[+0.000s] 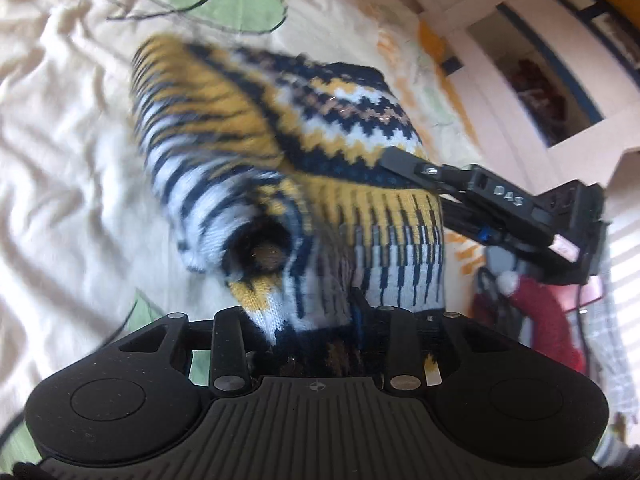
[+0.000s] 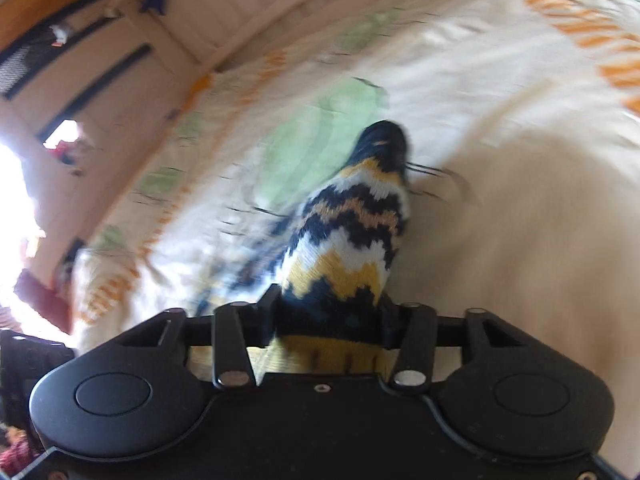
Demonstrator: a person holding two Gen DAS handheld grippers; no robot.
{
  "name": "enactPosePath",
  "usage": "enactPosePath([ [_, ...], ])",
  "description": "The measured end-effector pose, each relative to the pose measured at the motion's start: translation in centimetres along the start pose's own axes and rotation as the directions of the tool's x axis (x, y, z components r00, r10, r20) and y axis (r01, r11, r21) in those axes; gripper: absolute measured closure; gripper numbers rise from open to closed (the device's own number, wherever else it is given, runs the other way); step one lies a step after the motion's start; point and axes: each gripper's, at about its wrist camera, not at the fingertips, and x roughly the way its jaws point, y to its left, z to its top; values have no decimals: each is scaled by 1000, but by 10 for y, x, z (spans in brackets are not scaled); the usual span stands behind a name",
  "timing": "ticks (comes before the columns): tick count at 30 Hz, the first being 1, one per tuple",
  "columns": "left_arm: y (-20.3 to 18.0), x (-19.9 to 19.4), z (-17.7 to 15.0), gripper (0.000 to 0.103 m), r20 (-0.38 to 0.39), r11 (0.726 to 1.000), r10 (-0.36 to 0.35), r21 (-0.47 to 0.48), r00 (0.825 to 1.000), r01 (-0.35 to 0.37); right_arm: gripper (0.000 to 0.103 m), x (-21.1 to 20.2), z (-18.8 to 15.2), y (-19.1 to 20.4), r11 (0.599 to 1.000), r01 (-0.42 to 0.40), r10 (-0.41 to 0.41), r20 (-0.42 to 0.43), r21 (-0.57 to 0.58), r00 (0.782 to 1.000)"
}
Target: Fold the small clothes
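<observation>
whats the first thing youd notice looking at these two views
The knitted sock, zigzagged and striped in navy, yellow and white, fills the middle of both views, held up over the cream bedsheet with green patches. The left gripper clamps its lower end, and the right gripper reaches in from the right to pinch its edge. In the right wrist view the sock's dark tip points away over the sheet.
</observation>
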Motion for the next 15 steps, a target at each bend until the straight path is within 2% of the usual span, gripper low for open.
enactPosePath([
  [1, 1, 0, -3, 68, 12, 1000, 13, 3, 1000, -13, 23, -2, -3, -4, 1000, 28, -28, 3, -3, 1000],
  [2, 2, -3, -6, 67, 29, 1000, 14, -1, 999, -14, 18, -7, -6, -9, 999, 36, -36, 11, 3, 999],
  [5, 4, -15, -13, 64, 54, 998, 57, -21, 997, -56, 18, -17, -12, -11, 999, 40, -40, 37, 17, 998],
  [8, -2, -39, -22, 60, 101, 989, 145, 18, 984, -148, 17, -27, -15, -3, 998, 67, -66, 75, -11, 995],
  [10, -13, -57, -28, 60, 160, 971, 211, 78, 964, -226, 16, -37, -17, 4, 996, 81, -76, 110, -41, 991],
  [12, -28, -73, -32, 60, 241, 948, 259, 123, 935, -294, 13, -46, -19, 11, 995, 81, -71, 142, -63, 987],
  [15, -51, -90, -31, 57, 366, 924, 270, 161, 891, -346, 12, -52, -21, 20, 992, 82, -66, 158, -95, 985],
])
